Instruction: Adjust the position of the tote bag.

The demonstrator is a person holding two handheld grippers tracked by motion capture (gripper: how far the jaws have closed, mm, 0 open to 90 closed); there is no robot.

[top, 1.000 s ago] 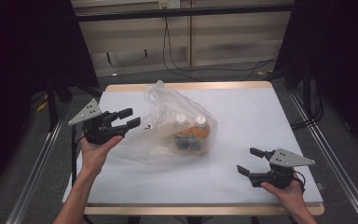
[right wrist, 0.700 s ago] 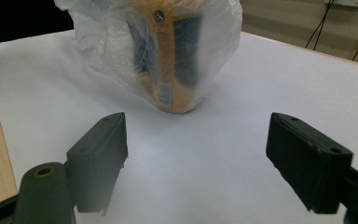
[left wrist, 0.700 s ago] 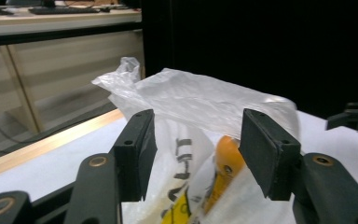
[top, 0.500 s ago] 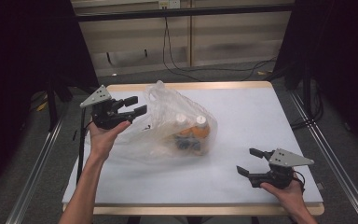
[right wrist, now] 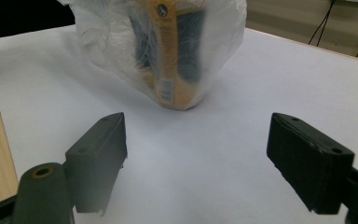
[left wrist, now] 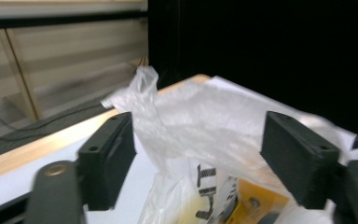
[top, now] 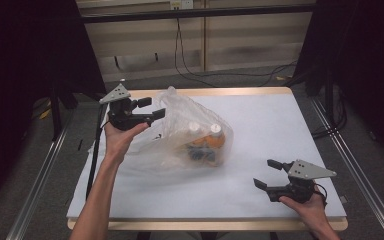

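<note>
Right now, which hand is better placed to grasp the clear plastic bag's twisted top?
Left. The left tool stands open with the clear plastic bag's twisted top between its jaws; the right tool waits apart.

From my station I see the bench [top: 280, 130], its white top edged in pale wood. Behind it runs a light panelled wall [top: 240, 50] with black cables [top: 190, 60] hanging down it onto the grey floor [top: 45, 165]. Black curtains [top: 25, 75] close in both sides. Metal rails [top: 355, 165] flank the bench on the floor. The lighting is dim and even.
</note>
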